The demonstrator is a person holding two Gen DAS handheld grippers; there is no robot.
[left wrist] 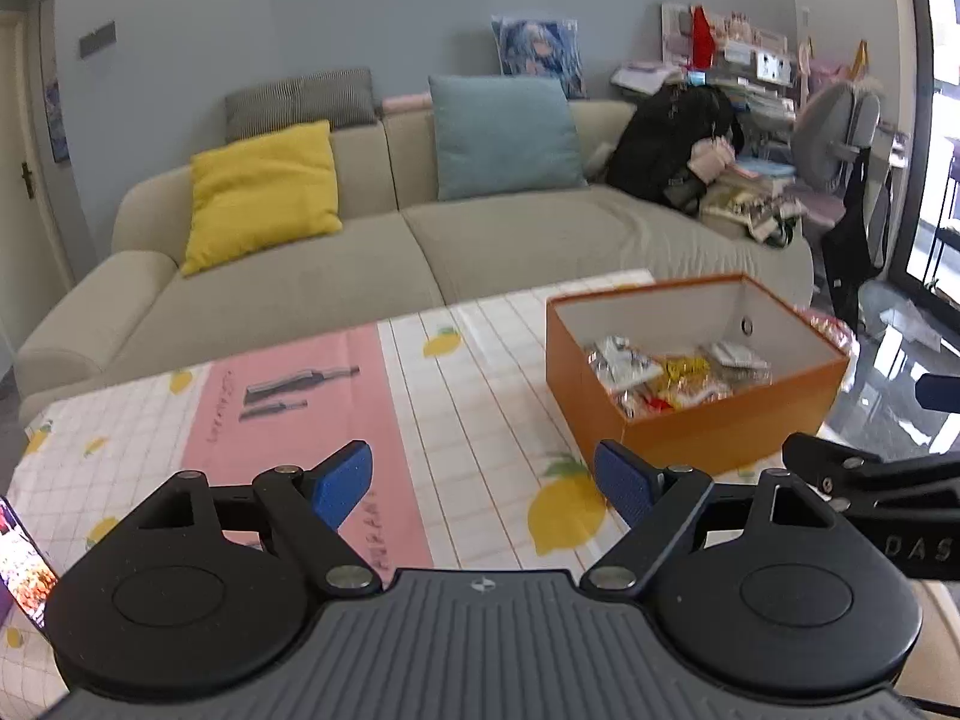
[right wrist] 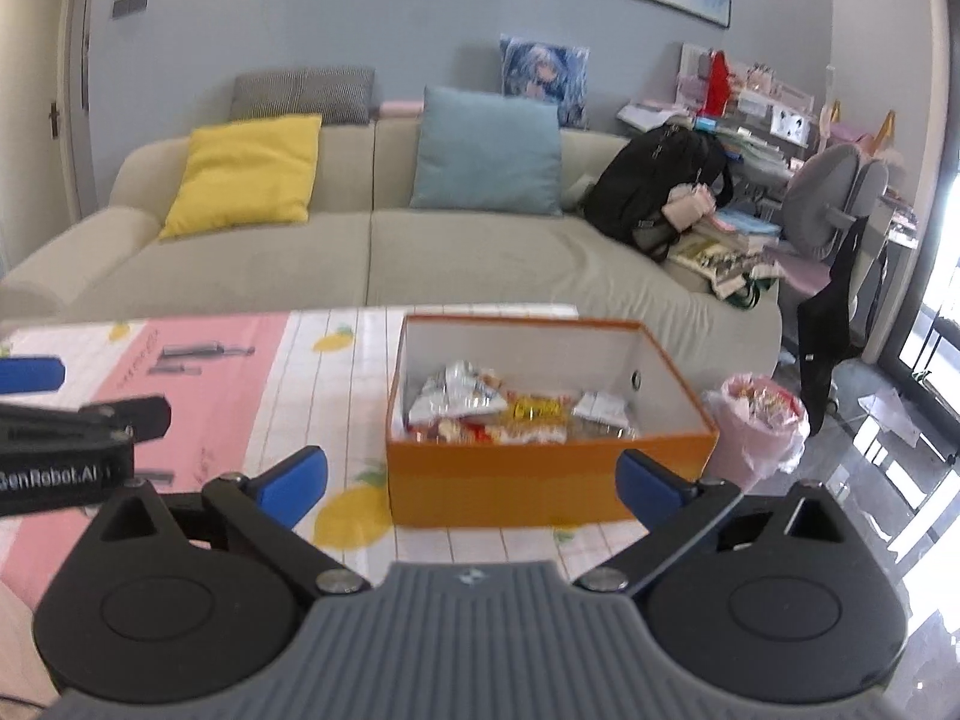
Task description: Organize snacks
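Table point(right wrist: 372, 546) w/ a lemon-print cloth and a pink panel carries everything; sofa point(right wrist: 480, 264) behind it, pink bin point(right wrist: 757, 429) on the floor just off the table's right end. Biggest task item is the orange box point(right wrist: 540, 483), open-topped, sitting on the cloth towards the right side, straight ahead of the right gripper point(right wrist: 471, 480) and off to the right of the left gripper point(left wrist: 483, 489). Looks like stiff cardboard w/ thin walls: prob light even loaded, rigid enough to push or slide, but a pinch on one wall could bow it, so best taken by a top rim near a corner, or nudged from the long side. Inside, on the bottom, lies a loose heap of snack packets point(right wrist: 522, 411): silvery-white bags at left, a yellow one mid, red ones at the front, flatter pale ones right. Judging by the crinkled foil, they're v. light, soft, slippery, air-puffed, and contents prob crush easily. Take each by a crimped end seam or a flat corner, not across the puffy middle; light squeeze only. Overlapping, so lifting one may drag a neighbour. Both claws are spread wide w/ nothing between the blue pads point(left wrist: 342, 483), hovering above the cloth short of the box. No packets visible on the table outside the box; task progress can't be told.
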